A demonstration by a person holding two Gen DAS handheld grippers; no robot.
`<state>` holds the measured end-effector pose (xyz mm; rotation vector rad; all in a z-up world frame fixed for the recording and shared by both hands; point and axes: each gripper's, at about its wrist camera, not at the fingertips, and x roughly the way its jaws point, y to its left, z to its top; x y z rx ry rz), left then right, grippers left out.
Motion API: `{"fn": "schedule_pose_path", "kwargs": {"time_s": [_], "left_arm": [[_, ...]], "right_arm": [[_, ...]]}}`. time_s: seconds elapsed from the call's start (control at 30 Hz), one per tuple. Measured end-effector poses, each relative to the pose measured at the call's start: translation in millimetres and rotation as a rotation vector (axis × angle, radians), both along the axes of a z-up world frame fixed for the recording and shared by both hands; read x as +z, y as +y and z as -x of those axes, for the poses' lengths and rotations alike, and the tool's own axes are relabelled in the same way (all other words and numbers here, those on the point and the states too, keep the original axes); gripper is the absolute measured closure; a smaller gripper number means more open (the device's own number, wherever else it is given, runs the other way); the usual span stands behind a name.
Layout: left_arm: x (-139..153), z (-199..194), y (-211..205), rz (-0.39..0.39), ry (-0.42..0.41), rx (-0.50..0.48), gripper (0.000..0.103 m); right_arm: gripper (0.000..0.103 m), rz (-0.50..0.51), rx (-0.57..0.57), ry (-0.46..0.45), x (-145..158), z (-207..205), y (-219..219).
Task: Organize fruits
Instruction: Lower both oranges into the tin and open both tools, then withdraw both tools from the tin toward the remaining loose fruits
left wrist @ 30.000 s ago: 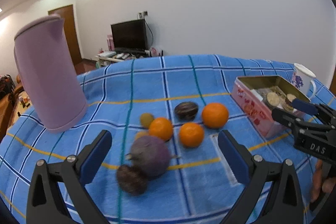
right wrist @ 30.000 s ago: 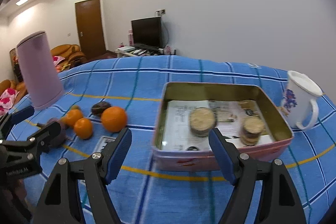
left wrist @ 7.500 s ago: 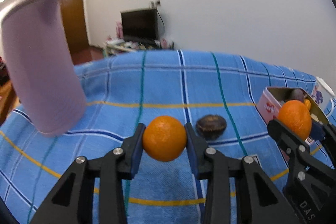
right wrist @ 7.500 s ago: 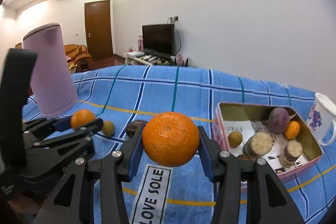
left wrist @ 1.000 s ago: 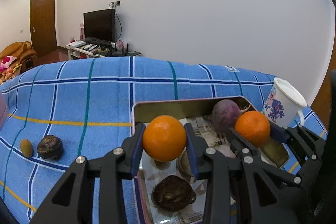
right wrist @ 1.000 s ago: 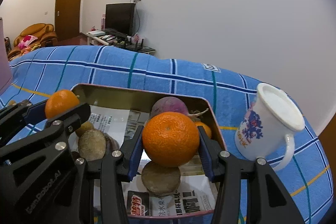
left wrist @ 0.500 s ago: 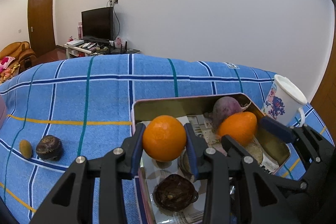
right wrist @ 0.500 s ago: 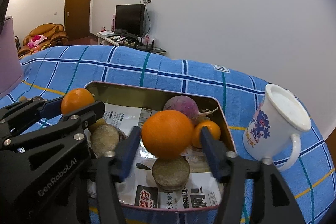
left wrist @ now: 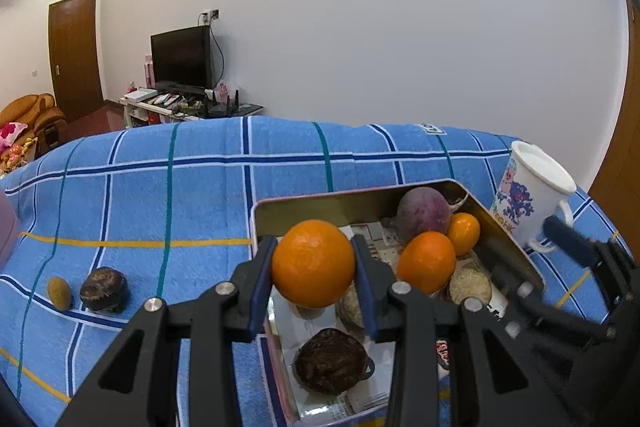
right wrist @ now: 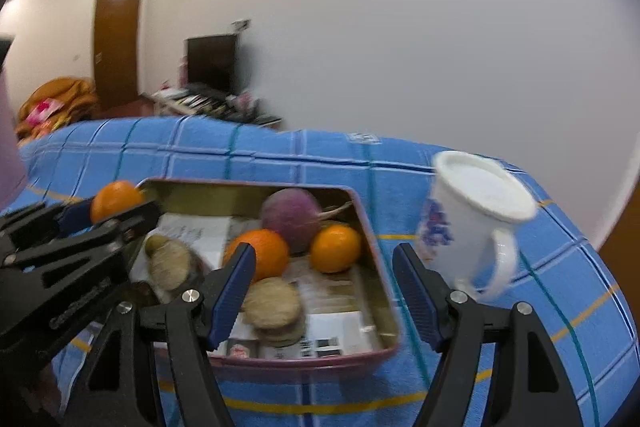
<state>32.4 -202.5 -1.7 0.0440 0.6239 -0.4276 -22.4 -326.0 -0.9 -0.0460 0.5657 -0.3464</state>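
Observation:
My left gripper is shut on an orange and holds it over the near left corner of the open tin. My right gripper hovers over the tin's right half. Its jaws are opening and nothing is gripped between them. The orange it carried lies in the tin, next to a purple round fruit and a small orange. A dark brown fruit also lies in the tin.
On the blue checked cloth left of the tin lie a dark brown fruit and a small yellow-green fruit. A white printed mug stands close to the tin's right side. Round biscuits lie in the tin. A purple kettle is at the far left.
The right gripper's jaws spread and let go of its orange, which dropped into the tin beside the purple fruit. The left gripper kept still with its orange.

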Motion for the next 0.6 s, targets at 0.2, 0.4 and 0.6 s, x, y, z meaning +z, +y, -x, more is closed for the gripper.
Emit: {"fn": "schedule_pose_path", "kwargs": {"time_s": [0.2,0.4,0.6], "left_arm": [[0,6,-1,-0.018,-0.026,0.003,0.061],[11,28,0,-0.055,-0.156,0.037,0.001],[13,36,10,-0.055,-0.179,0.047,0.000]], "right_arm": [[0.031,-0.028,-0.095,-0.106,11,12,-12],[0.020,-0.105,-0.074,-0.199,18,23,-19],[0.018,-0.102,-0.050,-0.253,20,26,-13]]}}
